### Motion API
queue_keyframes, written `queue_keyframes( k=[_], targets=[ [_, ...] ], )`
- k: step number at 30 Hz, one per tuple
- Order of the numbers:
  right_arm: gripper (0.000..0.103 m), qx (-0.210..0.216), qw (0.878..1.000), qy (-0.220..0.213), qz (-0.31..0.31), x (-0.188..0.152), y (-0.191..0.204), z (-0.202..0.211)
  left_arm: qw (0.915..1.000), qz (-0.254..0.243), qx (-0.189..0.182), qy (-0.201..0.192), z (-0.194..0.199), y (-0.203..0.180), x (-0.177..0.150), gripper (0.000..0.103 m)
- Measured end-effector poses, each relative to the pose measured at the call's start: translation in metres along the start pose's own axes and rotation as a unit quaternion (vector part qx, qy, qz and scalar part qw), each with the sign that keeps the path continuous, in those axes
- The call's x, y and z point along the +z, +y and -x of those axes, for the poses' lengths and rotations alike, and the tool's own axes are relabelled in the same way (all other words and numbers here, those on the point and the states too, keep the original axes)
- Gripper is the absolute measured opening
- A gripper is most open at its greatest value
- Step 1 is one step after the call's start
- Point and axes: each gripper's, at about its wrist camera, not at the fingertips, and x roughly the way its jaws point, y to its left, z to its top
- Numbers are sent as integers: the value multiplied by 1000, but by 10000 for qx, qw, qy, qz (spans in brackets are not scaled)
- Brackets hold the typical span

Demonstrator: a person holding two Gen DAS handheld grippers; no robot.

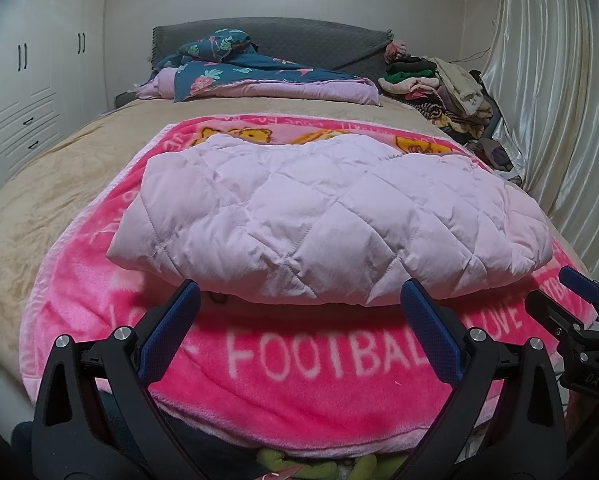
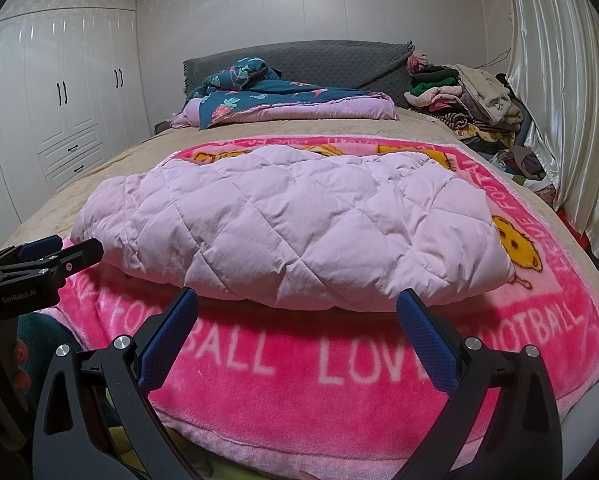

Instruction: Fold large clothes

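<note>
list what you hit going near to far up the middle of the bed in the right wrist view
right gripper → pink football blanket → folded lilac quilted garment → beige bedspread → blue floral bedding → grey headboard

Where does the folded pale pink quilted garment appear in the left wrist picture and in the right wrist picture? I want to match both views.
Left wrist view: the pale pink quilted garment lies centre frame, reaching toward the right, just beyond the open left gripper.
Right wrist view: the garment lies centre frame, reaching toward the left, just beyond the open right gripper.
Shared landmark: the pink blanket lettered FOOTBALL, under the garment.
</note>
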Motion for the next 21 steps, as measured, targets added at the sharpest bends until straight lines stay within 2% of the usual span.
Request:
queue_keyframes(
  k=[9, 15, 21],
  targets=[
    [99, -17, 10000, -9, 12, 0, 0, 0, 10000, -12, -13, -4, 0, 0, 0, 94],
    [99, -185, 9997, -88, 157, 1, 2, 2, 9999, -86, -81, -71, 3, 4, 0, 94],
    [99, -345, 9990, -197, 196, 2, 0, 5, 9998, -41, 57, 177, -7, 3, -3, 94]
  ],
)
